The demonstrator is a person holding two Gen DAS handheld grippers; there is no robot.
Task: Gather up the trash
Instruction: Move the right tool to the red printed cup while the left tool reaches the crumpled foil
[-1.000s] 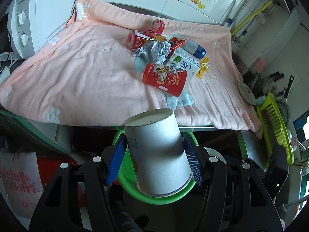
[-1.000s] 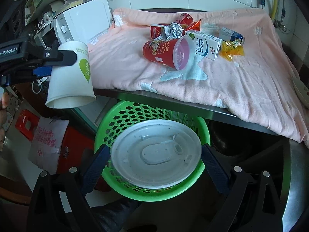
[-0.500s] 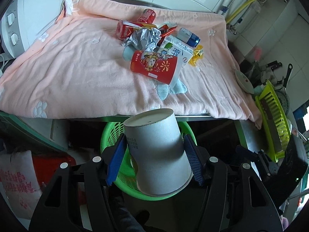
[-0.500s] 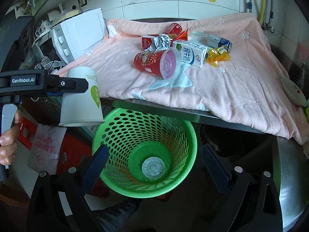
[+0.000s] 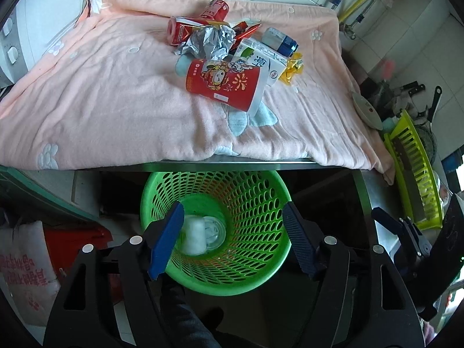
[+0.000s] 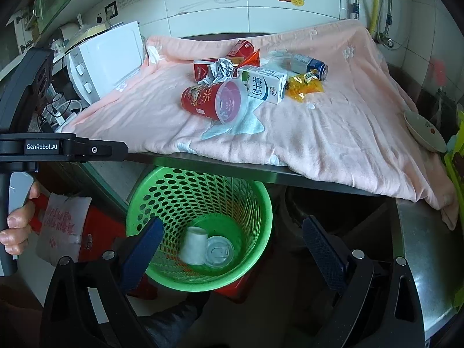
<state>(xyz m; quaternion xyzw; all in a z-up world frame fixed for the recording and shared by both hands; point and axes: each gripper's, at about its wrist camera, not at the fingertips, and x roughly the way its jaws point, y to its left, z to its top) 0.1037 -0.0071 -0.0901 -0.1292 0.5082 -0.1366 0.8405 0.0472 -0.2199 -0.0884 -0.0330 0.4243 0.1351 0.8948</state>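
Left wrist: cup below parted tongs

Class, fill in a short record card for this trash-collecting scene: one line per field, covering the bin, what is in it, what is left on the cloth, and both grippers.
bin: green basket, below the table edge
in bin: white paper cup and plastic lid
on pink cloth: red cup, milk carton, crumpled foil, yellow wrapper, cans
left gripper: open, jaws just widened, nothing between them
right gripper: open, empty
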